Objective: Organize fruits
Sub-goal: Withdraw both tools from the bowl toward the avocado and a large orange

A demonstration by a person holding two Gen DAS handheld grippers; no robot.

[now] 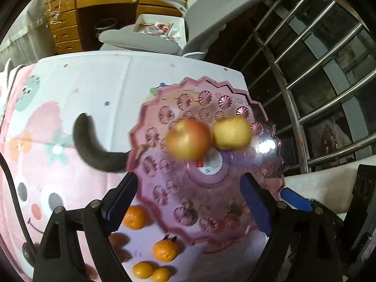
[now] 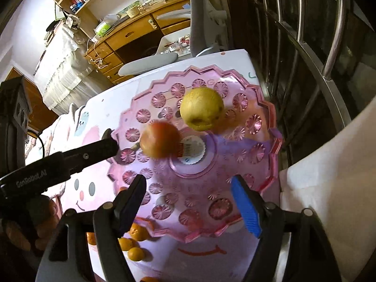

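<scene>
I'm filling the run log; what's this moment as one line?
left gripper: open, empty | right gripper: open, empty | pink plate: apple, pear | tangerines: on table

The left gripper, seen from the right wrist view, carries white lettering on its black body that reads "GenRobot.AI". On the tablecloth, under the far edge of the pink plate, the letters "OD" show through the plastic; more letters beside them are too blurred to read. The round white sticker at the plate's centre has print that cannot be read.
</scene>
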